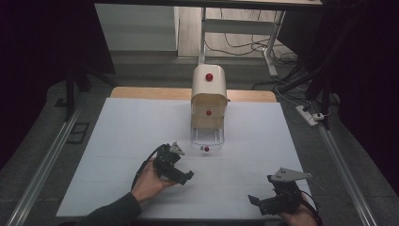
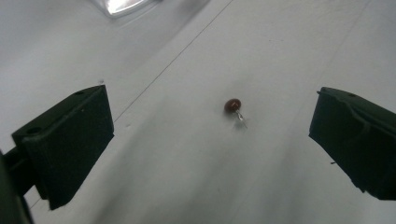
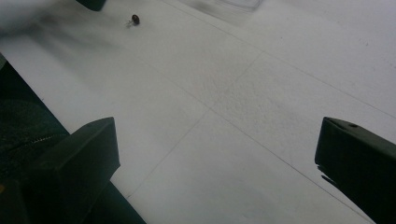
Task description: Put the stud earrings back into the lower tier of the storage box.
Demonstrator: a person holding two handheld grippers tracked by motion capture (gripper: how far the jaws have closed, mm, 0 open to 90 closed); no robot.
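while wide open, left gripper (image 2: 212, 149) just short of red bead (image 2: 232, 105), apart

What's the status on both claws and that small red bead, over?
Left claw open, aimed at the red bead, not touching. Right claw open over bare white table. Bead lies loose before the clear drawer. Path unobstructed.

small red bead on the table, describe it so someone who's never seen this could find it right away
Start at the cream plastic mini drawer cabinet standing at the far middle of the white table. Its clear bottom drawer is pulled out toward the person. Just in front of that drawer lies the small red bead with a short metal pin, loose on the tabletop, unlike the red knobs fixed on the cabinet.
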